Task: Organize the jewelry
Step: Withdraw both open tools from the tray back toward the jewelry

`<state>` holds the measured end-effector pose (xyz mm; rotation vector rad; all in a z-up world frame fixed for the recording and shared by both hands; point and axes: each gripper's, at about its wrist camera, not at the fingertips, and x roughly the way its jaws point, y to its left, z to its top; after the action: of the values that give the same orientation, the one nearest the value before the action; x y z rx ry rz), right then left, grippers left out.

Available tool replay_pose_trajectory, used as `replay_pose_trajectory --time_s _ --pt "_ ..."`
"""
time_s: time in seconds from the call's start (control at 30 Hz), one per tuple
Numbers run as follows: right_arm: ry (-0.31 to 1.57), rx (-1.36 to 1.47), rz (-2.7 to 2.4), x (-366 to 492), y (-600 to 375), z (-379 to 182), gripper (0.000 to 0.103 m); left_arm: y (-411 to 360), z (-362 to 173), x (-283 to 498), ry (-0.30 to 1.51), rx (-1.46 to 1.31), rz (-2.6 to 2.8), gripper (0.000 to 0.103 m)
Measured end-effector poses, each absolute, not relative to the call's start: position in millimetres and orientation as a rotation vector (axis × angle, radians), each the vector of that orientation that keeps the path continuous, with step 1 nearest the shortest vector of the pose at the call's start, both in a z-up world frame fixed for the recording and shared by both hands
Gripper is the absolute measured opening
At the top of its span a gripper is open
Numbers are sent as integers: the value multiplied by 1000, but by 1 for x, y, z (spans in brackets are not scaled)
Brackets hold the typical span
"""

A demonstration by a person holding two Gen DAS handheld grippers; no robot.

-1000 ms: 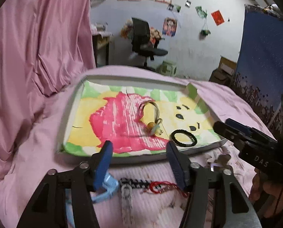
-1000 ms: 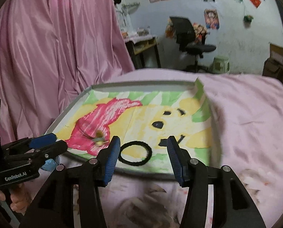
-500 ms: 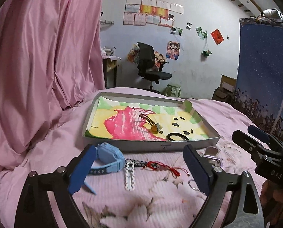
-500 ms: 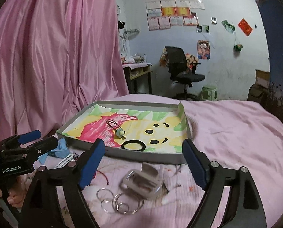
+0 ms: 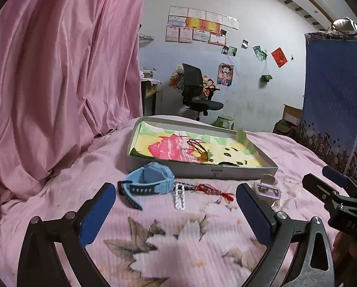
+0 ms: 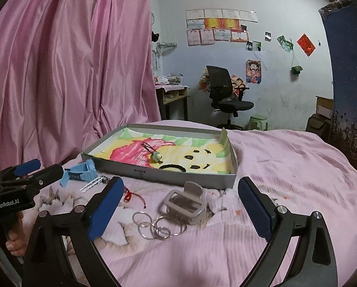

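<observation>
Both the left hand-held gripper [image 5: 176,197] and right hand-held gripper [image 6: 180,195] have just been opening wide, empty; thin silver rings [image 6: 154,224] at lower centre may slip between the pads on the soft pink bed [image 6: 286,167].

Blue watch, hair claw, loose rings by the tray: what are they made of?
Blue watch: looks like matte rubber or silicone, soft bent strap with punched holes. Hair claw: probably glossy translucent plastic, greyish and see-through at the frame. Loose rings: likely thin polished metal, silver glints; wire or plated plastic cannot be ruled out.
</observation>
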<state>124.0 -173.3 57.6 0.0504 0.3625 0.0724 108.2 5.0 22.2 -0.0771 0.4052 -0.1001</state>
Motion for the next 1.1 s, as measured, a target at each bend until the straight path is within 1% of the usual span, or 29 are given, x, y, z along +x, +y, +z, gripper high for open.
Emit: replay_pose_trajectory --time_s 0.5,1.1 --pt "377 14 67 105 -163 40 94 6 4 84 400 -42 -100 101" --pt "442 39 88 116 -169 31 94 -1 11 105 424 13 -149 101"
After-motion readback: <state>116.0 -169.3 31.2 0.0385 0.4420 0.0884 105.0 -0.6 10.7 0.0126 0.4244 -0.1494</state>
